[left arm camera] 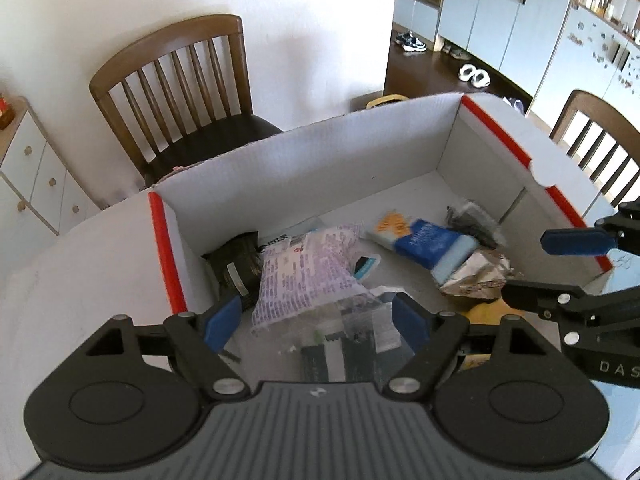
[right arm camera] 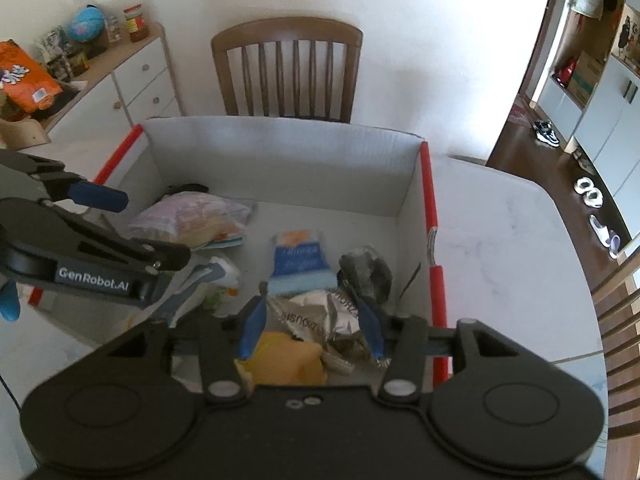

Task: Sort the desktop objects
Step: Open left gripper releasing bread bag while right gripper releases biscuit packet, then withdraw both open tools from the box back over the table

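Note:
A white cardboard box with red edges [left arm camera: 304,168] [right arm camera: 280,168] stands on the table and holds several packets. My left gripper [left arm camera: 318,322] is open over the box, above a clear printed packet [left arm camera: 304,276] and a dark flat pack [left arm camera: 340,356]. My right gripper [right arm camera: 314,324] is open over a crumpled silver wrapper [right arm camera: 320,312] and a yellow item [right arm camera: 288,360]. A blue packet [left arm camera: 424,240] [right arm camera: 298,264], a dark grey pouch [right arm camera: 366,270] and a black pouch [left arm camera: 236,264] lie in the box. The right gripper shows at the right of the left wrist view [left arm camera: 560,268].
A wooden chair [left arm camera: 180,92] [right arm camera: 288,68] stands behind the box against the white wall. A white marble table [right arm camera: 500,248] extends right of the box. A white drawer cabinet [right arm camera: 132,84] with jars stands at the left. A second chair [left arm camera: 600,140] is at the right.

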Tool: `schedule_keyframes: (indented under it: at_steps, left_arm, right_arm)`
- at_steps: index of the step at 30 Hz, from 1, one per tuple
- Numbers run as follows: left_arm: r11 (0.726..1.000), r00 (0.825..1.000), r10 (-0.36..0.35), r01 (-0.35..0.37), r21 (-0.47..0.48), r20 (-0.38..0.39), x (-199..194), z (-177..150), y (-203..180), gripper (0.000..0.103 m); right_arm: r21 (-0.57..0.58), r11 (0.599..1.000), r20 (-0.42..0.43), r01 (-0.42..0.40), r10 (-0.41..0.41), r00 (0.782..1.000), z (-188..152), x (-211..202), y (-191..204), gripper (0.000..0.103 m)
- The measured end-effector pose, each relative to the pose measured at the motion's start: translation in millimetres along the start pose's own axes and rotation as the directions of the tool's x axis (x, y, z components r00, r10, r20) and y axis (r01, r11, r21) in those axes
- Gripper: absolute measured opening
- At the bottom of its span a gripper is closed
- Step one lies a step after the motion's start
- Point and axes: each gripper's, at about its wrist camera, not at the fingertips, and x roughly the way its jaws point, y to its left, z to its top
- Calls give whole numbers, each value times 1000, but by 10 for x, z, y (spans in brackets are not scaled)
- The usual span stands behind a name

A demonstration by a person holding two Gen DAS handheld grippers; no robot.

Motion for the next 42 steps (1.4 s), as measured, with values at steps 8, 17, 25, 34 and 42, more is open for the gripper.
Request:
schedule_keyframes:
  at_steps: [8,17,25,34,42]
  left_arm:
    - [1000,999,4,-4,0,48,-312,-45,-71,82]
    - [1000,993,7,-8,6,119,-689,-190,-258,82]
    - [1000,985,7,-9,13,171,-950,-383,-405,82]
    - [1000,975,-5,4,3,223,-1137,-638,-504,82]
    - [999,961,-20,26,-18,275,-1292,-894,-635,91]
  right_arm:
    - [-3,1000,35,-11,11,999,-31,-255,24,51]
    - [-21,1000,92,-19,21,996,-107,-573,73,60]
    - [-17,1000,118,-23,25,993,-249,-745,29,60]
    - [-39,998,180,-53,60,982,-447,-961,-17,63]
    - [-51,995,254,-89,99,962,-611,-1164,-25,88]
